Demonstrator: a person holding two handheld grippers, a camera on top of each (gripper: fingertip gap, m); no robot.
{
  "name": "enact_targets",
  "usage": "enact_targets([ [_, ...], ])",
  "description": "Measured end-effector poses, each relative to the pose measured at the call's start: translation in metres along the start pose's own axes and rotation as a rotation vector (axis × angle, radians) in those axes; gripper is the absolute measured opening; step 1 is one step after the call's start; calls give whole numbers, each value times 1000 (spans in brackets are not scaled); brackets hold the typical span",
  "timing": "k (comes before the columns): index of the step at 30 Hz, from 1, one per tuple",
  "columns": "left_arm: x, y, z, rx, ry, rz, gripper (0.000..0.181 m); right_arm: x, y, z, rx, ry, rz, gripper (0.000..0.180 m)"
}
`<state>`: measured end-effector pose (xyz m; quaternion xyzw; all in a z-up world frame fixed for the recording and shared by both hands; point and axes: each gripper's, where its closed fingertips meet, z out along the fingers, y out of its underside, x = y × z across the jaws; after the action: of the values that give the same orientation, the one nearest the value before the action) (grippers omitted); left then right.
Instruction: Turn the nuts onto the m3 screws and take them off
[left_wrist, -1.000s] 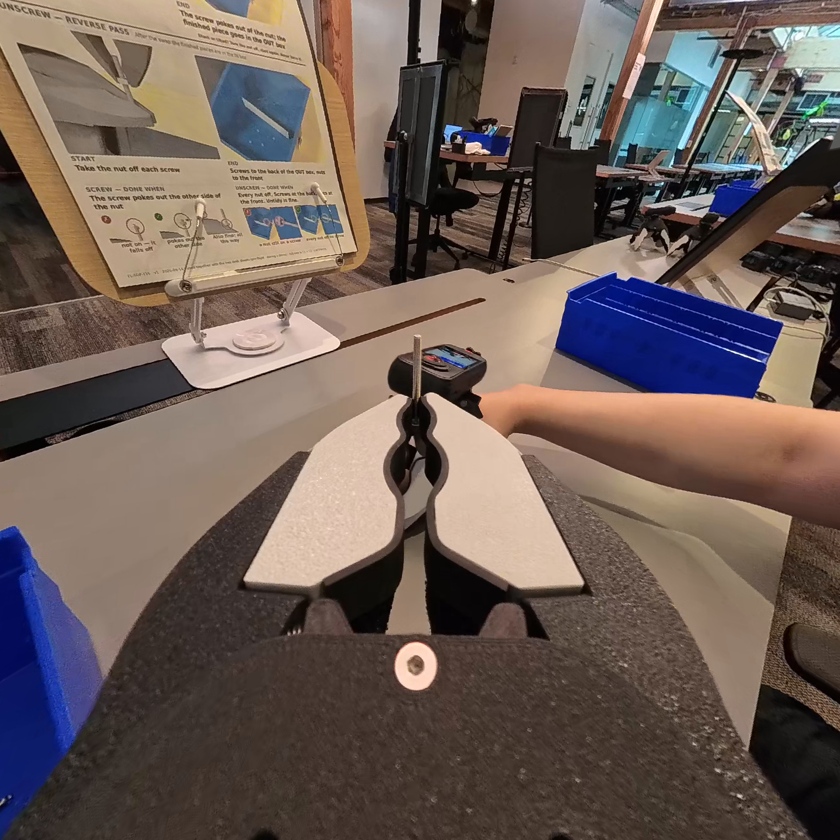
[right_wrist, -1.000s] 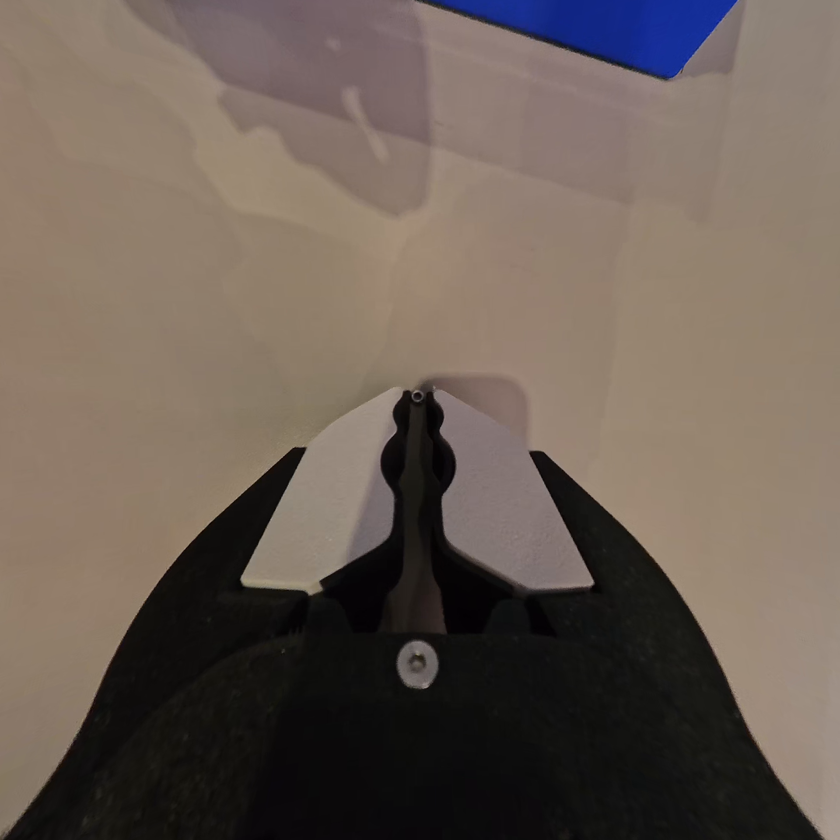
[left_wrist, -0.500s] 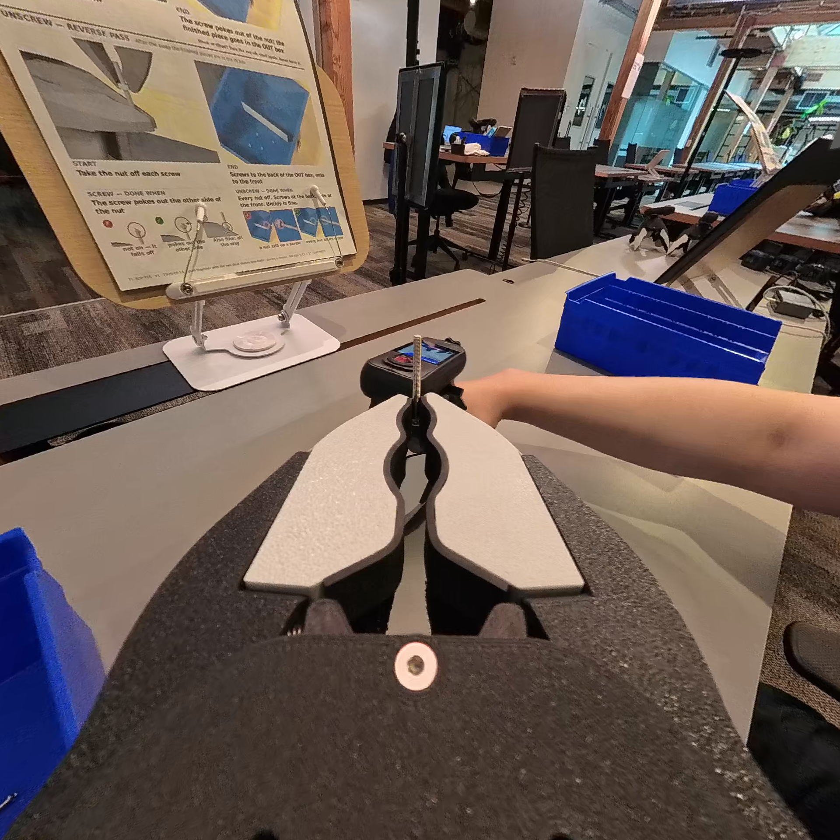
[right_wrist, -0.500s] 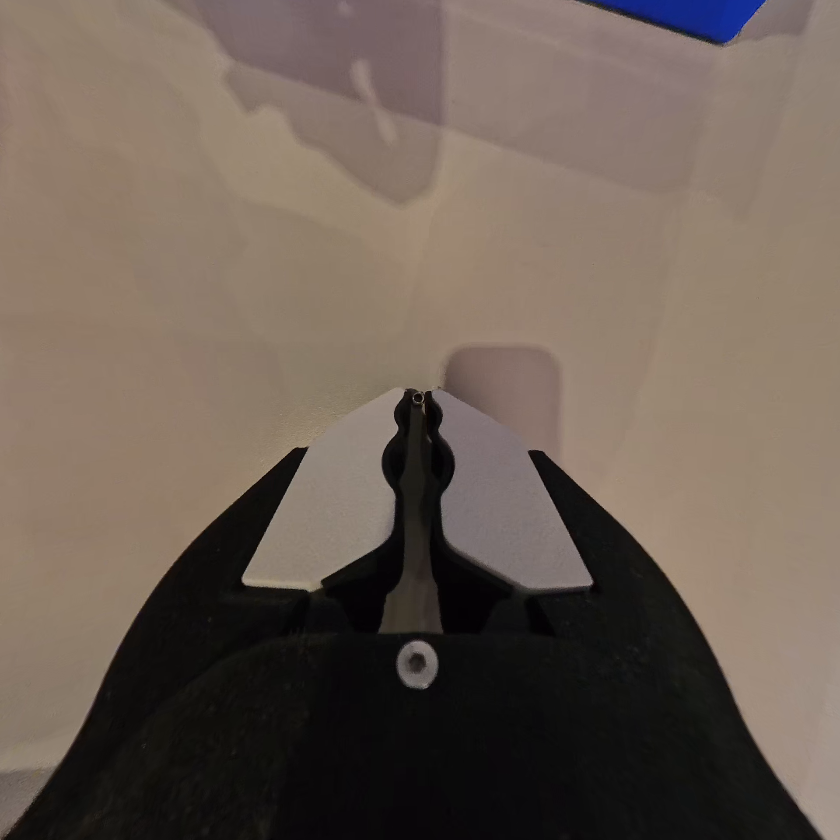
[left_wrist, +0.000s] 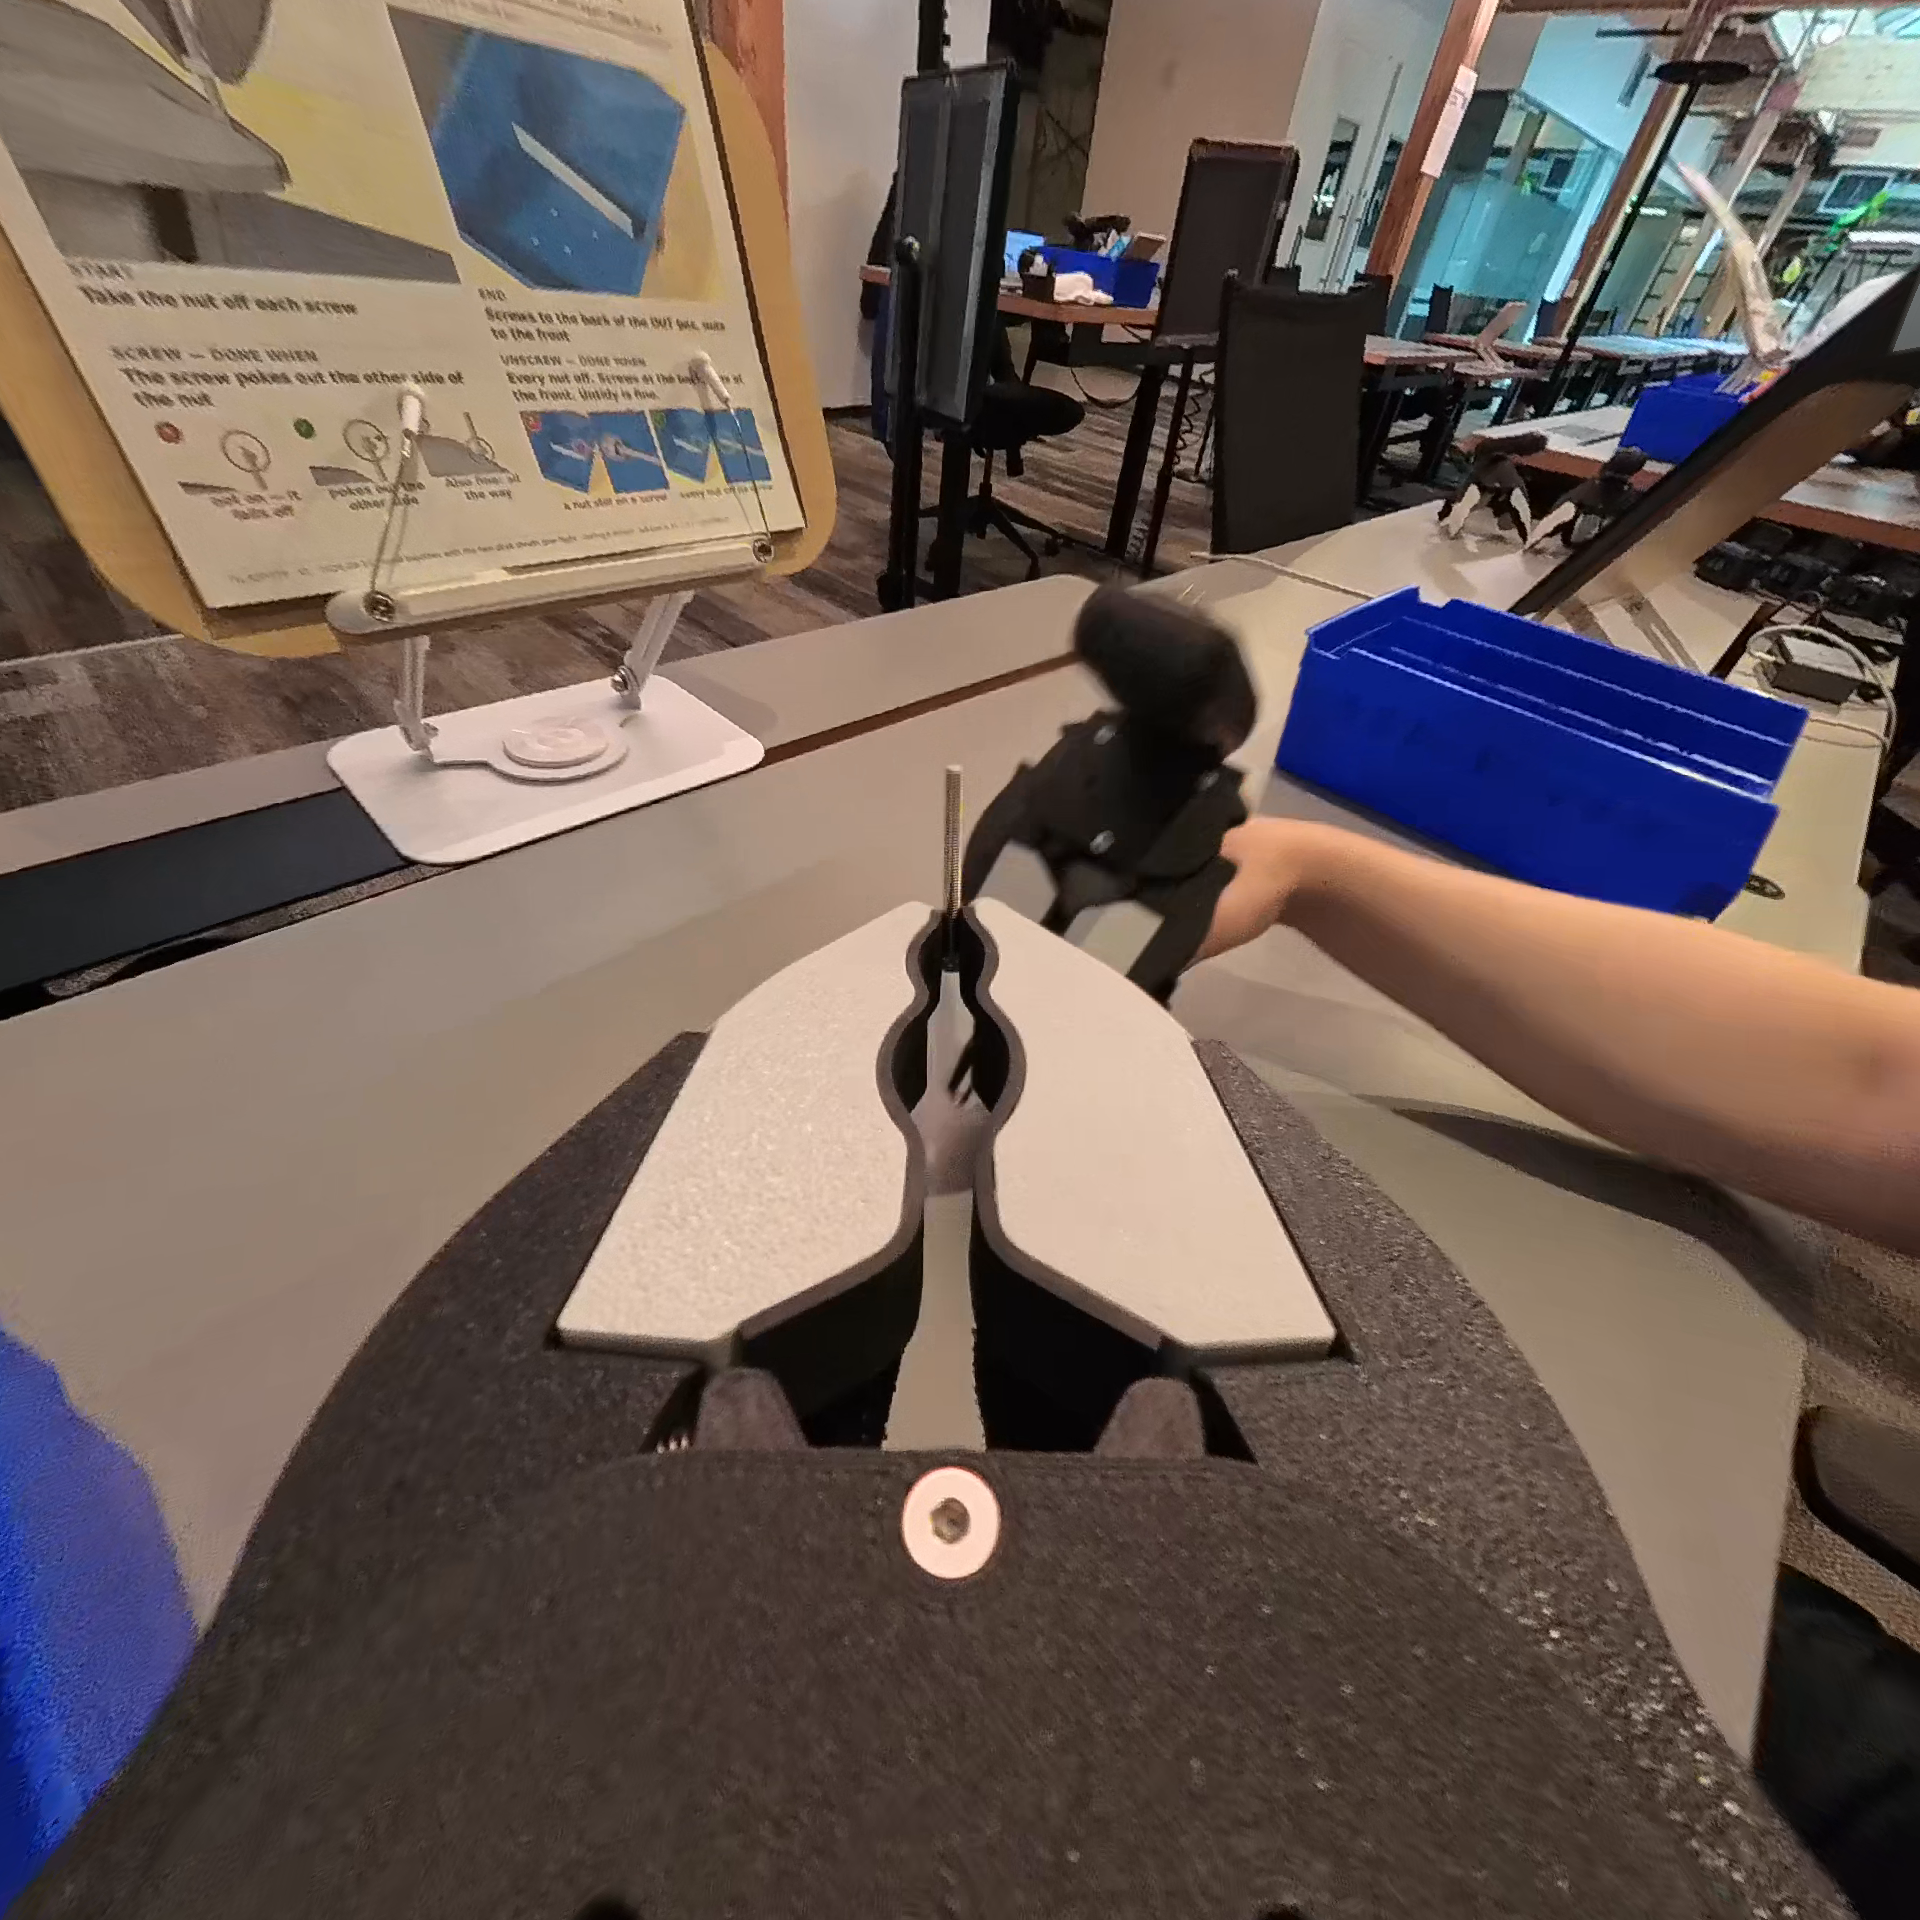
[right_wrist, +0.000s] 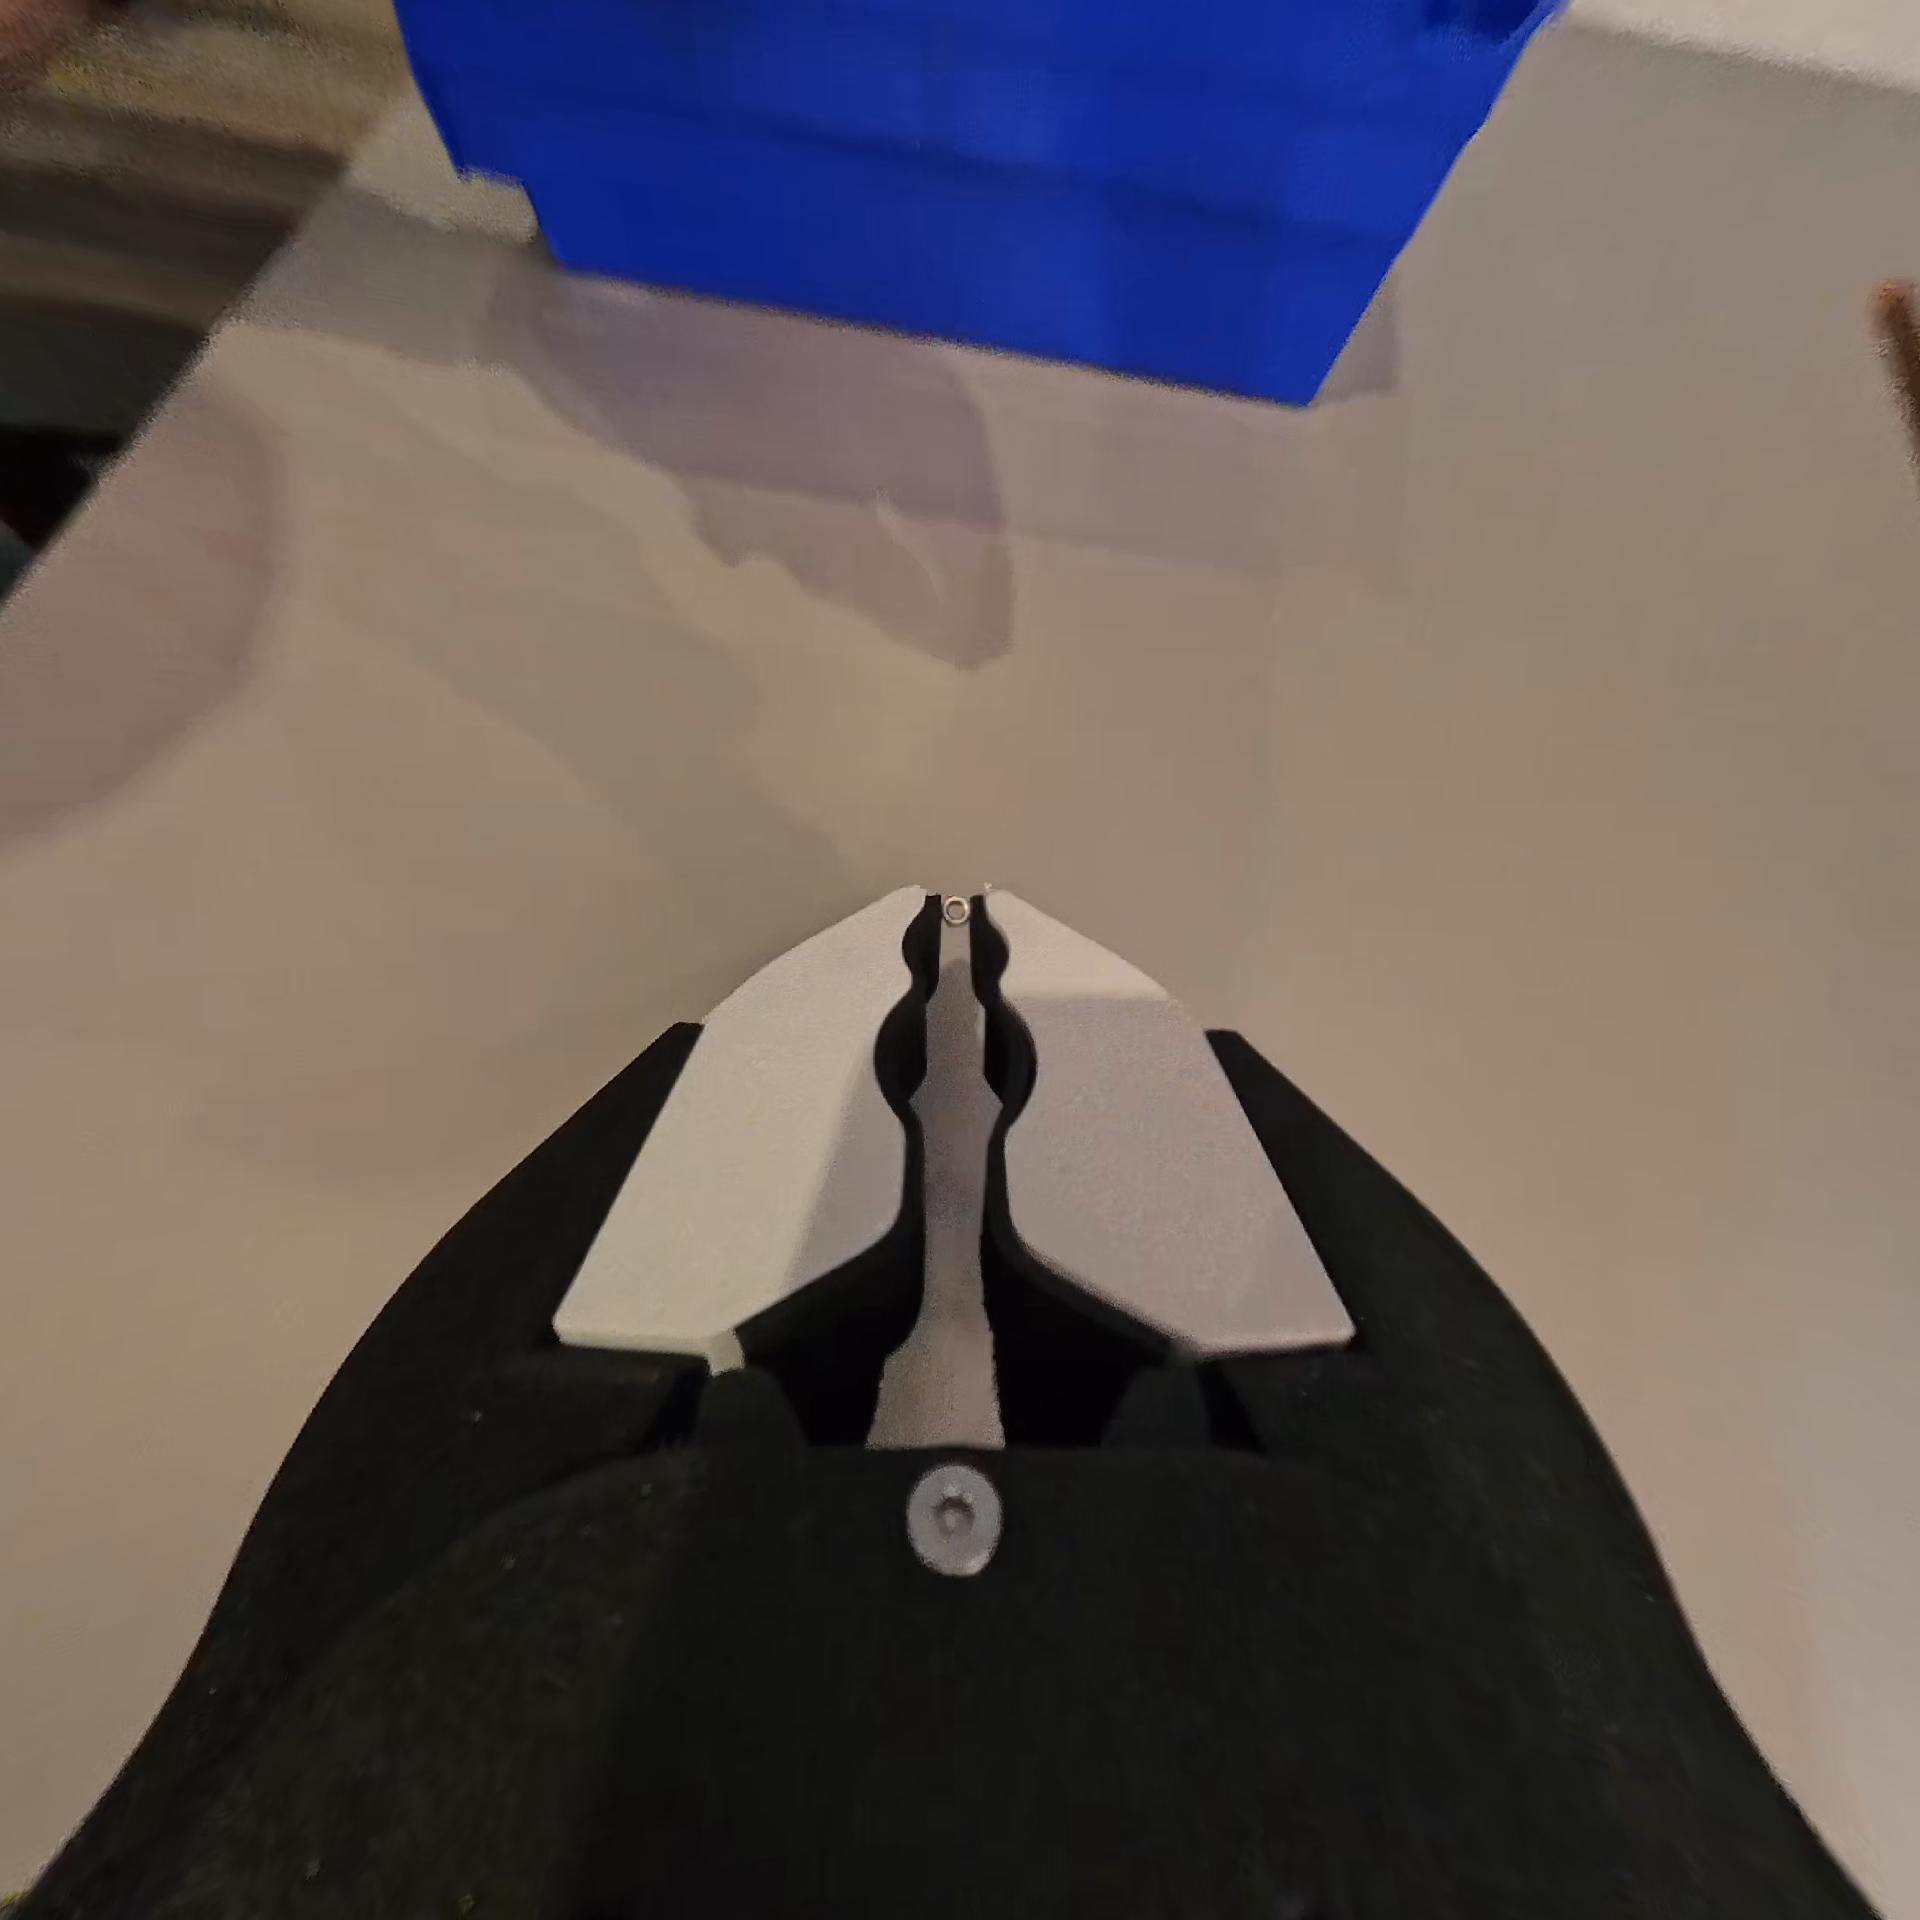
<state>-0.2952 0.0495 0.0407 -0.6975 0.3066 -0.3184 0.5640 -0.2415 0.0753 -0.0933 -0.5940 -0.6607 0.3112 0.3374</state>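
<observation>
My left gripper (left_wrist: 951, 916) is shut on a thin steel M3 screw (left_wrist: 952, 840) that stands upright out of its tips. My right gripper (right_wrist: 956, 902) is shut on a small silver nut (right_wrist: 955, 910) pinched at its very tips, held above the pale table (right_wrist: 1455, 831). In the left wrist view the right gripper (left_wrist: 1127, 831) appears blurred just right of and behind the screw, lifted off the table, held by a person's hand and bare forearm (left_wrist: 1558, 1023). No nut shows on the screw.
A blue bin (left_wrist: 1538, 743) sits at the right of the grey table (left_wrist: 312, 1039); a blue bin also fills the top of the right wrist view (right_wrist: 956, 166). Another blue bin edge (left_wrist: 62, 1558) is at lower left. An instruction board on a white stand (left_wrist: 540, 748) is at the back left. One gripper's finger ends stand about 15 cm off the other's.
The right gripper has risen off the table and tilted up, still holding the nut; the blue bin has come into its view. The left gripper and screw stay nearly still.
</observation>
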Motion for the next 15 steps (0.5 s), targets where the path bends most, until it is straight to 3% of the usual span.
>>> enact_targets([
  [6,4,6,55,-48,63,25,2,-2,-39,-96,195,184,-60,5],
  [15,40,-30,125,-65,314,118,2,-14,-78,-193,211,328,-153,5],
])
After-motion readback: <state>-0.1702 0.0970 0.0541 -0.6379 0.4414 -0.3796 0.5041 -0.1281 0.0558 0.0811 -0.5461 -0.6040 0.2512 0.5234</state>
